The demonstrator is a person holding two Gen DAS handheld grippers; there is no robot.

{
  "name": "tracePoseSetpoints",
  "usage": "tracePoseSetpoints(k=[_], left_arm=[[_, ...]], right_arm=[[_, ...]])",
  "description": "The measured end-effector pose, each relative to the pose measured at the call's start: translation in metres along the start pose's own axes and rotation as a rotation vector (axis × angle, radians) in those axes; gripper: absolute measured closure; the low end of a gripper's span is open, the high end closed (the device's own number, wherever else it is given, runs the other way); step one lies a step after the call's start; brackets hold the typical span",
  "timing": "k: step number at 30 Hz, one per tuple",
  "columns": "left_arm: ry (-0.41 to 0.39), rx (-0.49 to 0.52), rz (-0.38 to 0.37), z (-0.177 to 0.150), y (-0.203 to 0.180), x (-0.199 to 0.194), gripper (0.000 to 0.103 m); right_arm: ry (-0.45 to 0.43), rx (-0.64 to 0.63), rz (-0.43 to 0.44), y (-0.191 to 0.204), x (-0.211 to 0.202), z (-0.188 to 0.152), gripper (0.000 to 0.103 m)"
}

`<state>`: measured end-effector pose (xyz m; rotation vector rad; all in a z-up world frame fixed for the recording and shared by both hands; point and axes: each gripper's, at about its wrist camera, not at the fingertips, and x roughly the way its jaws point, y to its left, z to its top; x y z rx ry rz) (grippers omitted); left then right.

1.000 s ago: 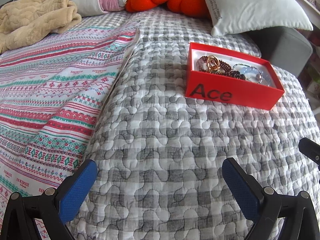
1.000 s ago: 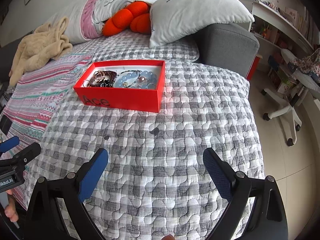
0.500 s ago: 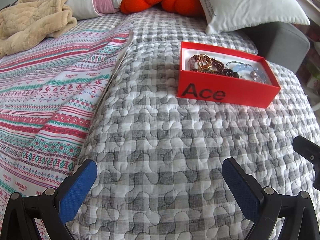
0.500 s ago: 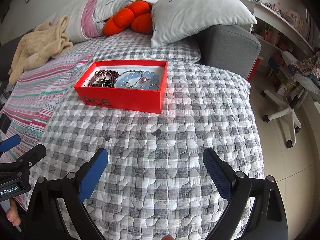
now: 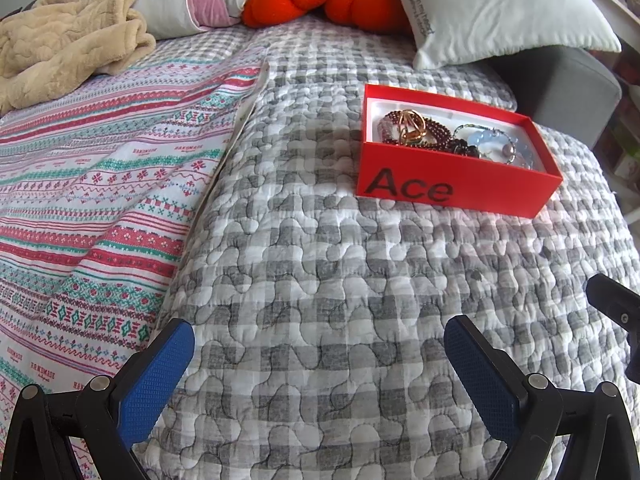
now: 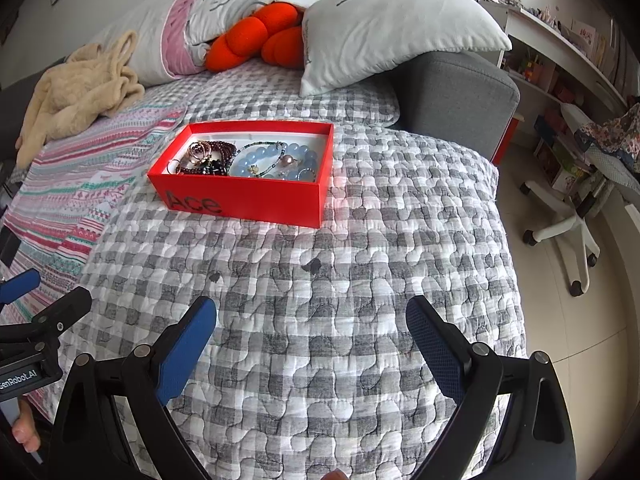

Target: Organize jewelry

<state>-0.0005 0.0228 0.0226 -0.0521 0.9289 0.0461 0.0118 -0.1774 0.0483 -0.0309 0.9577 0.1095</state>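
A red box marked "Ace" (image 5: 456,188) (image 6: 248,196) sits on the grey checked quilt (image 5: 320,280) (image 6: 320,300). It holds dark red bead bracelets (image 6: 218,152), a gold ring (image 5: 412,124), a pale blue bead bracelet (image 6: 276,162) and a thin green necklace (image 6: 260,146). My left gripper (image 5: 320,376) is open and empty, well short of the box. My right gripper (image 6: 312,348) is open and empty, also short of the box. The left gripper shows at the left edge of the right wrist view (image 6: 40,320).
A striped patterned sheet (image 5: 88,184) covers the bed's left side. A beige blanket (image 5: 68,56), pillows (image 6: 396,36) and an orange cushion (image 6: 256,40) lie at the back. A grey sofa arm (image 6: 456,96), shelves and a white chair base (image 6: 568,232) stand on the right.
Both views have drifted slightly, so the box sits a little lower and nearer in the frames. Both grippers stay open and empty.
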Motion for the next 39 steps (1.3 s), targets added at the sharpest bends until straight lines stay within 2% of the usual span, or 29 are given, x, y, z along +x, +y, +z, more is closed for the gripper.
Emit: tracePoseSetpoints(k=[39], left_arm=[[0.004,0.031,0.010,-0.0015,-0.0039,0.0057,0.001]], right_arm=[[0.022,0.006,-0.004,0.0047,0.0096,-0.0028,0.006]])
